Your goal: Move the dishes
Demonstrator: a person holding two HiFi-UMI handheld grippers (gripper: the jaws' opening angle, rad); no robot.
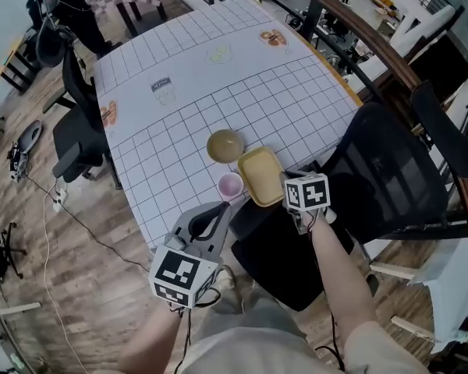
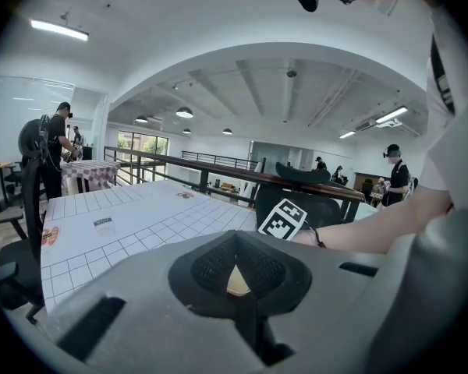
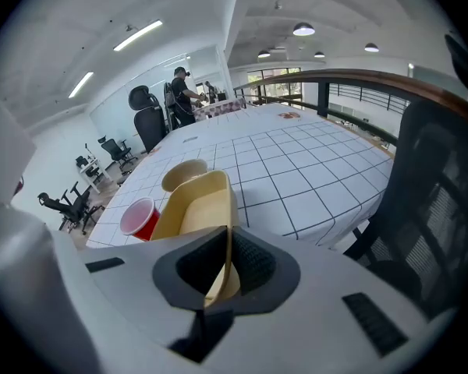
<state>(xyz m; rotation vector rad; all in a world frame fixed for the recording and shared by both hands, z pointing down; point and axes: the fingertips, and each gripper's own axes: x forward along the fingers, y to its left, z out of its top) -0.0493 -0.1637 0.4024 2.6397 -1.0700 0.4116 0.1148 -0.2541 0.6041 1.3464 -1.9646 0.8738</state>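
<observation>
Yellow rectangular dish (image 1: 261,174) at the counter (image 1: 218,92) edge, its rim pinched by the right gripper (image 1: 285,182). Left gripper (image 1: 217,213) is closed, holding nothing. Olive bowl (image 1: 225,146) and red cup (image 1: 231,185) beside it show bare insides.

The right grey gripper (image 3: 227,265) points steeply down, jaws clamped on the rim of a yellow rectangular tray (image 3: 193,207); the left grey gripper (image 2: 236,269) has its jaws together, empty.

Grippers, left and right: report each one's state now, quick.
Left gripper: jaws closed, nothing between them.
Right gripper: jaws closed on the rim of the yellow rectangular plastic dish.
</observation>
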